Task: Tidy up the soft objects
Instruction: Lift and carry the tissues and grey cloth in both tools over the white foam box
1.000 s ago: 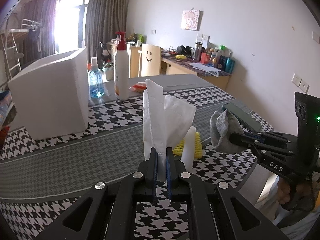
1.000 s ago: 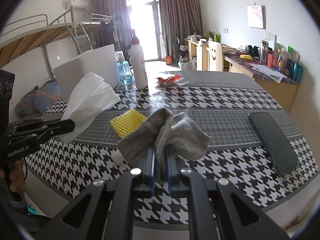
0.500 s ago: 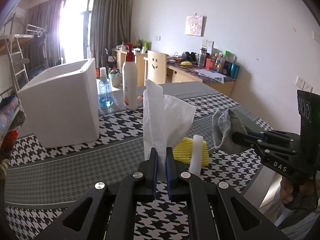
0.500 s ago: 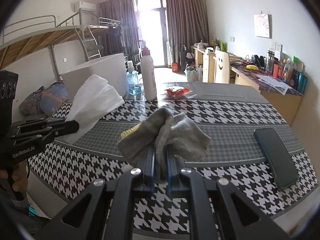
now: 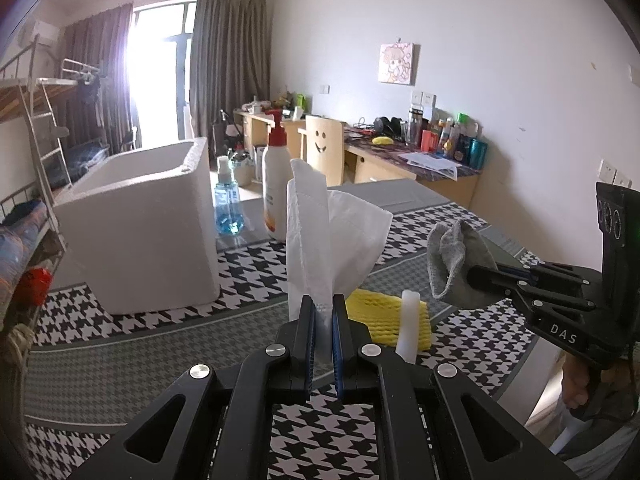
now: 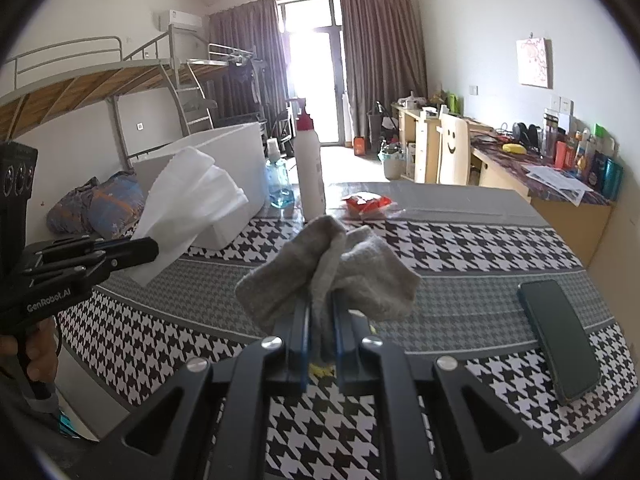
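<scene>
- Soft objects are both aloft: thin white tissue (image 5: pixel 328 236), frame centre, pinched in the left gripper (image 5: pixel 322 320); crumpled grey sock (image 6: pixel 328 272) clamped by the right gripper (image 6: pixel 320 320).
- Risk: tissue may tear or slip before reaching the white foam box (image 5: pixel 148 232), centre left, being pinched only at its bottom edge.

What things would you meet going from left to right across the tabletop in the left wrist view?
White foam box → blue spray bottle → pump bottle → white tissue → grey sock.
</scene>
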`<control>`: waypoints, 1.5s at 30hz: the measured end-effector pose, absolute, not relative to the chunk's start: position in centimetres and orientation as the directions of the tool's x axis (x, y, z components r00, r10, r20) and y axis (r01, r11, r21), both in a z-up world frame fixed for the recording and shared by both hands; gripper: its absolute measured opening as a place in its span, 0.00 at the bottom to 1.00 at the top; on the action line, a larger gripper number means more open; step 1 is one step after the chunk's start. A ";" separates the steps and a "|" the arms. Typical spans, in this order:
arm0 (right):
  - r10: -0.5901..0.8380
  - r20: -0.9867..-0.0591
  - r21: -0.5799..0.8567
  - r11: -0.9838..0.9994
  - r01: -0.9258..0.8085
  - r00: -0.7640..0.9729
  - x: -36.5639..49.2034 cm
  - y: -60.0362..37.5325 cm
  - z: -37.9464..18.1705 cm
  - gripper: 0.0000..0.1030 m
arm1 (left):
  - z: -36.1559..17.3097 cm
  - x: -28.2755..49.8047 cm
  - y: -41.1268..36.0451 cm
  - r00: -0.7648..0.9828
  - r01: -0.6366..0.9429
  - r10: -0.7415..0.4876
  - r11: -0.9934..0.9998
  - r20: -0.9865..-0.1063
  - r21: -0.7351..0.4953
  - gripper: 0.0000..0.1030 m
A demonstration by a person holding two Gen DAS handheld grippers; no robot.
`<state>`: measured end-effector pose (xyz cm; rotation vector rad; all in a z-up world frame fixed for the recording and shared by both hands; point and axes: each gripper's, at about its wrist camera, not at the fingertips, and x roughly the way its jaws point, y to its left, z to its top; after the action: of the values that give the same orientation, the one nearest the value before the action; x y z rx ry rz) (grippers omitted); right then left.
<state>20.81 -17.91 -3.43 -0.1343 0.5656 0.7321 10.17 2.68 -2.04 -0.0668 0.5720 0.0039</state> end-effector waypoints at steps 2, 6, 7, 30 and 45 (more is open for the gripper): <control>0.600 -0.526 0.077 0.739 -0.669 0.602 20.8 -17.7 -3.3 0.12 | -1.7 10.1 2.8 0.845 -0.029 -0.005 0.998 -0.535 -0.055 0.08; 0.616 -0.507 0.073 0.727 -0.682 0.603 20.9 -17.3 -2.7 0.12 | -1.2 10.1 2.9 0.852 -0.041 0.015 0.998 -0.523 -0.039 0.08; 0.619 -0.503 0.072 0.725 -0.685 0.602 20.9 -17.2 -2.6 0.12 | -1.0 10.1 3.0 0.854 -0.045 0.019 0.998 -0.520 -0.037 0.08; 0.683 -0.431 0.063 0.674 -0.736 0.589 21.3 -15.4 0.4 0.12 | 2.3 9.9 5.1 0.882 -0.087 0.077 0.996 -0.464 0.001 0.08; 0.715 -0.400 0.050 0.641 -0.766 0.573 21.7 -13.2 2.8 0.12 | 4.3 10.6 6.3 0.900 -0.128 0.114 0.992 -0.420 -0.006 0.08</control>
<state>21.69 -13.21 2.80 -0.1339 0.4073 0.8708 10.60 6.29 4.31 -0.0335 0.4329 0.1249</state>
